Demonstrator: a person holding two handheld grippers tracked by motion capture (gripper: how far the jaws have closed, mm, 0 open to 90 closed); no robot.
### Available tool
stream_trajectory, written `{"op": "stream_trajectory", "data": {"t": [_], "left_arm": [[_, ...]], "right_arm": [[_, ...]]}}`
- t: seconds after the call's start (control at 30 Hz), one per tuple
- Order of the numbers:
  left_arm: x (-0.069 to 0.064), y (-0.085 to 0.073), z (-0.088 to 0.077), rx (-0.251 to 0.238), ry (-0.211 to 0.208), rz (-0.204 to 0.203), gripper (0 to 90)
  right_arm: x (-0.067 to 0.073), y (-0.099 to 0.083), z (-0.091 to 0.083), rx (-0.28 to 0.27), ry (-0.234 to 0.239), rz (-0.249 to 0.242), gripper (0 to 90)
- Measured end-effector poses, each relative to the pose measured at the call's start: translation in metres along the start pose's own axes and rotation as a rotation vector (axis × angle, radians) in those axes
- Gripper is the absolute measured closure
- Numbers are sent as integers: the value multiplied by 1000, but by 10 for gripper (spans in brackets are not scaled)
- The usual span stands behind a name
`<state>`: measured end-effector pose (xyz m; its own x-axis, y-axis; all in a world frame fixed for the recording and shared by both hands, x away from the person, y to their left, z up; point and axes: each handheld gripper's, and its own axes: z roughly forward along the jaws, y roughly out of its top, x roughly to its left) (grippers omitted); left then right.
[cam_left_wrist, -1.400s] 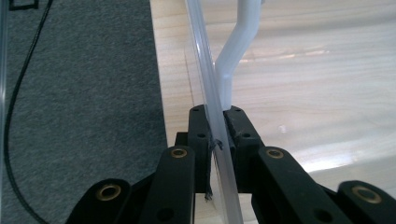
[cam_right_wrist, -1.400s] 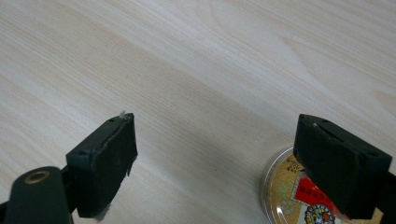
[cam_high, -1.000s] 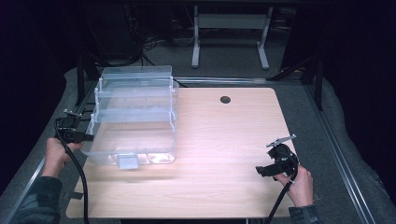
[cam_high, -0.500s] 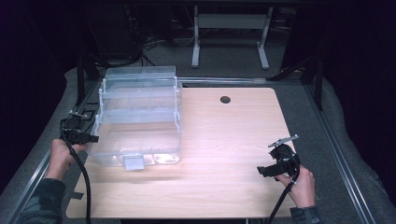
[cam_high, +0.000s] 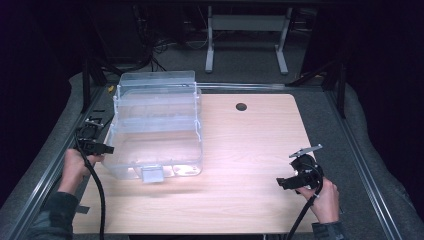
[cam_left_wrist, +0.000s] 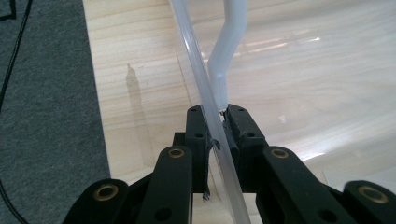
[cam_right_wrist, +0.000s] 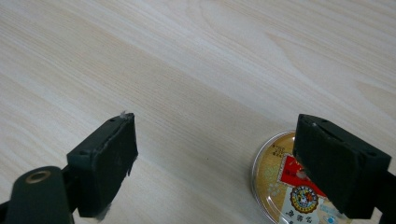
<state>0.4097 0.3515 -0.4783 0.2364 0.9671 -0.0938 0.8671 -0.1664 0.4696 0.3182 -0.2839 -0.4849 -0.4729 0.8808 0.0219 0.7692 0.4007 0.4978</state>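
We clamp the left gripper (cam_left_wrist: 218, 123) on the left wall of the clear bin (cam_high: 155, 130), which sits at the table's (cam_high: 250, 150) left, to steady or drag it. Our right gripper (cam_right_wrist: 215, 158) waits, jaws spread, over a gold tin (cam_right_wrist: 275, 186).

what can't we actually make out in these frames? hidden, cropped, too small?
- Round gold tin with a red label, right gripper view: partly behind the right gripper's black pad and cut off at the bottom edge; label print too small to read.
- Clear plastic storage bin, left gripper view: just the thin wall pinched by the left gripper; the rest runs out of frame.
- Bin contents, high view: glare and transparency leave them unclear.
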Motion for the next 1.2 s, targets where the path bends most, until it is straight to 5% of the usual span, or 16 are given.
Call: {"op": "stream_trajectory", "data": {"t": [0.53,1.2], "left_arm": [[-28,10,6,43,-2,56,783],[-86,31,21,86,-25,149,762]], "right_arm": [[-2,-2,-2,5,0,6,132],[-7,-7,-5,-6,-11,18,134]]}}
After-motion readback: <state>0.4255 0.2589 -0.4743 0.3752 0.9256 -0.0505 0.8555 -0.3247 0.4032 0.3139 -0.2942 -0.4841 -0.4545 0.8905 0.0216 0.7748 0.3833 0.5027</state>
